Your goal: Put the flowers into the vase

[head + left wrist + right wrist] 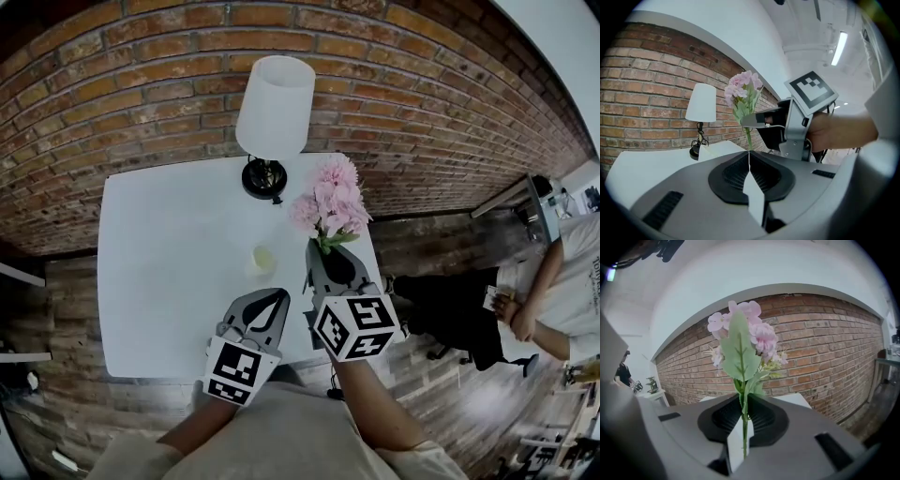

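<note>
The right gripper is grasping a bunch of pale pink flowers with broad green leaves. Its two jaws are clamping on the thin green stem, which is standing upright between them while the blooms are rising above the jaw tips. In the head view, the flowers are hanging in the air over the far right part of the square white table, just beside a table lamp with a white shade and a black base.

A small, pale yellowish vase is standing on the table, to the left of the flowers and nearer the person, apart from both grippers. It is showing so small and faint that it could be glass, though that is hard to confirm.

The left gripper is hovering over the table's near edge, its jaws pressing together with nothing between them. In its view, the right gripper is showing ahead and to the right. A red brick wall is running behind the table.
</note>
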